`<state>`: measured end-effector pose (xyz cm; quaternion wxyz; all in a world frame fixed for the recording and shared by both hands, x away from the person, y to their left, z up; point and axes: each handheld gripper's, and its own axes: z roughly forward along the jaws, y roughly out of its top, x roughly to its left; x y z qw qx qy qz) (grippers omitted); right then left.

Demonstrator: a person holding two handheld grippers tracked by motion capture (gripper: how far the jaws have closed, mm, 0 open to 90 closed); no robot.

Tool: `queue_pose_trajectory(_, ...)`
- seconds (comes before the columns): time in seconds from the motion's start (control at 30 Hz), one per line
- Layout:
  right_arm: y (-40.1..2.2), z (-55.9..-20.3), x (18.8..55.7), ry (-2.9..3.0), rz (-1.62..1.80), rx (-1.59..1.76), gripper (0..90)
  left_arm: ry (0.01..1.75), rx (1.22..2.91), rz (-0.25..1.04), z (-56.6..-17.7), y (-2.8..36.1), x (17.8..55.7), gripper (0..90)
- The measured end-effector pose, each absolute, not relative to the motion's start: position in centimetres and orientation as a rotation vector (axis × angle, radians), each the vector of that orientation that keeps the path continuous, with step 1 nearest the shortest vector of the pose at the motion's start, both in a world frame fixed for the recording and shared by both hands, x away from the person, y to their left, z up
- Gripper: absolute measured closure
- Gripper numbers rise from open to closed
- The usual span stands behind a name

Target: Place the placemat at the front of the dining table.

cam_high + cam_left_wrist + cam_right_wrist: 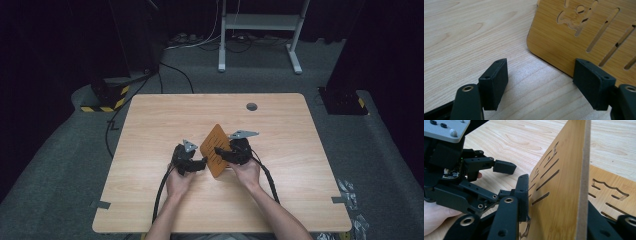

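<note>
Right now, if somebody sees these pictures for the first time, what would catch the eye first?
Probably the slotted bamboo board near the middle of the wooden table, the one bright thing among dark surroundings. The right gripper has its jaws closed on one panel and lifts it upright on edge, while a second slotted panel lies flat beside it. The left gripper waits open just beside the board's rounded corner.

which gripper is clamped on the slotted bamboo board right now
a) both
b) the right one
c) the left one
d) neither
b: in the right gripper view the upright bamboo board stands on edge between the right gripper jaws, which press on both its faces, while the left gripper has its jaws wide apart over the table, holding nothing.
</note>
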<state>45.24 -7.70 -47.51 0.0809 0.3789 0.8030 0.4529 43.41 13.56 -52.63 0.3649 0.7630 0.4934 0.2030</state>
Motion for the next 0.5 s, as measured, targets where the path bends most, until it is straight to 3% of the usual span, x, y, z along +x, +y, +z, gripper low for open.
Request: queue_pose_trajectory(0.5, -7.26, -46.54, 44.61, 2.457, 1.408, 1.105, 86.3, 1.247, 1.955, 0.536, -52.12, 14.27, 42.55, 28.7)
